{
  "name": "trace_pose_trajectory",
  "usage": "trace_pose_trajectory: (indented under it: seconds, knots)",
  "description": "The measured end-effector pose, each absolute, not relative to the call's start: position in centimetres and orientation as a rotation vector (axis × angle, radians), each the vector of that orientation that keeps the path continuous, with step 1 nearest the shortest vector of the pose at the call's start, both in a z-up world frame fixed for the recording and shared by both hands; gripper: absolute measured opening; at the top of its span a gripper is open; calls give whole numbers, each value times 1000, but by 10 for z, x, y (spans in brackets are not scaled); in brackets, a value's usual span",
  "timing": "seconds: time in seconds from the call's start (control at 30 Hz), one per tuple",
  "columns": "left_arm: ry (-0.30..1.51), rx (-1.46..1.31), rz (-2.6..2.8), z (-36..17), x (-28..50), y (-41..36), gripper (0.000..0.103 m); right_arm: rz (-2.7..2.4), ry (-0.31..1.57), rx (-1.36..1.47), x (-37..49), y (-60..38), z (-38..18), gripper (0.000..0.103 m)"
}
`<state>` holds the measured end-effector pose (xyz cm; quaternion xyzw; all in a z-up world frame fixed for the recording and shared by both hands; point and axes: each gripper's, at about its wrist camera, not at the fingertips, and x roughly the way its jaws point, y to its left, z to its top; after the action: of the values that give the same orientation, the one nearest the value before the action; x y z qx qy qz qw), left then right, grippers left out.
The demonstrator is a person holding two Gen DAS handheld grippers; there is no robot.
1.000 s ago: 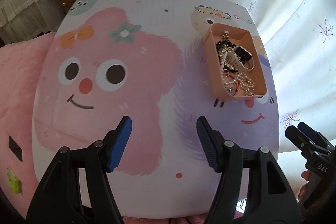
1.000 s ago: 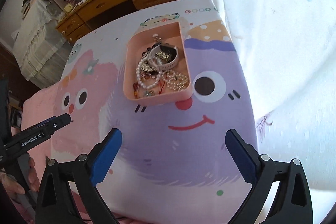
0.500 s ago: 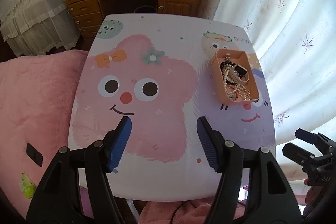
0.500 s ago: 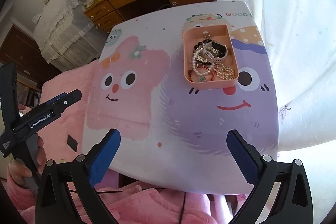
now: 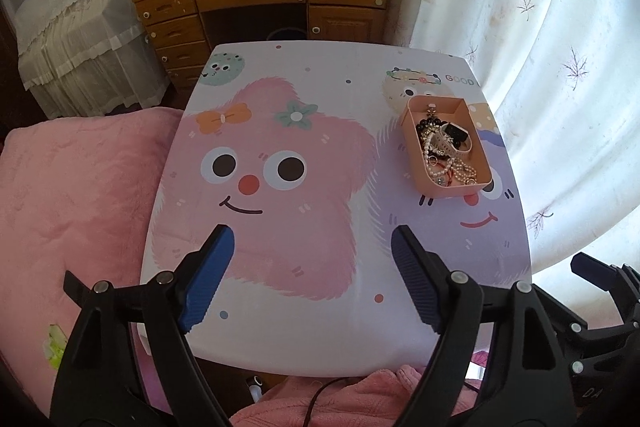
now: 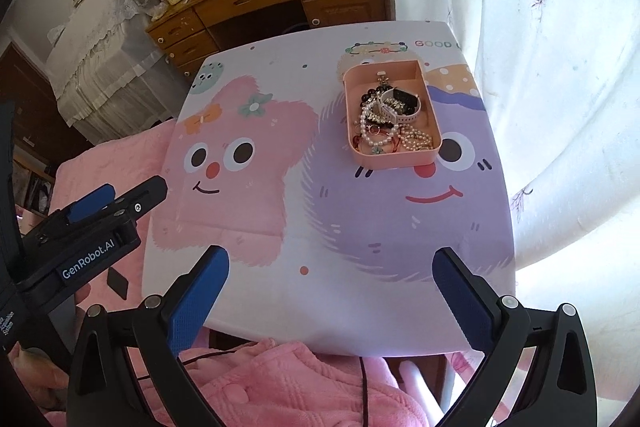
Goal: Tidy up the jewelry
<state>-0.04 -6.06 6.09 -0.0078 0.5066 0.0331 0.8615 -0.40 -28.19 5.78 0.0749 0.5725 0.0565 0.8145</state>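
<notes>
Both hands had drawn back from the pink tray (image 5: 416, 163) of jewelry (image 5: 444, 155) — left gripper (image 5: 312, 275) just opened wider, right gripper (image 6: 330, 293) spread wide, both empty — sorting apparently finished.

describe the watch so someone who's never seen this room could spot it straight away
On the cartoon-printed table, look to the purple monster side near the curtain for the pink tray. The watch lies in its far half: a white strap curled around a black face, the only solid band among beaded strands.

I note a peach-pink rectangular tray (image 6: 394, 159) standing flat on the table's right half, toward its far side. In it lies a tangled heap: pearl strands (image 6: 370, 125), a white-banded watch (image 6: 402, 107) and dark beads (image 5: 426, 125), resting against one another.
</notes>
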Motion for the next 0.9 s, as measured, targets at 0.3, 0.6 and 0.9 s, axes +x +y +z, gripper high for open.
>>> trace_pose_trajectory:
  seconds: [0.3, 0.6, 0.9]
  knots:
    - [1058, 41, 62, 61, 4, -67, 85, 81, 1173, 140, -7, -281, 66, 103]
    - [1134, -22, 86, 43, 4, -49, 103, 63, 1125, 131, -12, -284, 77, 103]
    - [1135, -20, 92, 41, -9, -48, 103, 52, 1134, 143, -18, -284, 71, 103]
